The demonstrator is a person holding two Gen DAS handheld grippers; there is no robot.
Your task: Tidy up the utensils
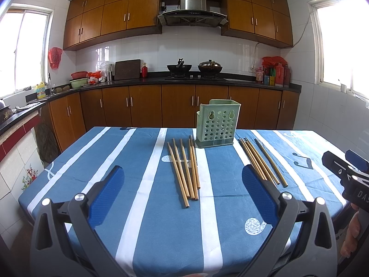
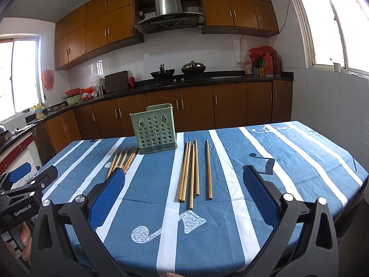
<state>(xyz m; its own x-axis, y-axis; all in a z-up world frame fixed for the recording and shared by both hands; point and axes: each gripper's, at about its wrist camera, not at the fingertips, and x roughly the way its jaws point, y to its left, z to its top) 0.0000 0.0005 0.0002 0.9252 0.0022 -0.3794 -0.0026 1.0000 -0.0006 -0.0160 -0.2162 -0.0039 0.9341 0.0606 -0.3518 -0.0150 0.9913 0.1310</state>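
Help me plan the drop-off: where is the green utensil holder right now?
The green utensil holder stands upright at the table's far edge, between the two chopstick groups: left group, right group in the left wrist view.

We see white tiled walls (image 1: 198,46), brown wood cabinets (image 1: 115,16), steel range hood (image 1: 192,9), bright side windows (image 2: 346,18).

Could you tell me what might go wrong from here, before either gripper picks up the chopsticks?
1. The left chopsticks lie close together, so the open left gripper may pinch several.
2. The green holder looks light and may tip.
3. The right chopsticks could roll on the tablecloth.
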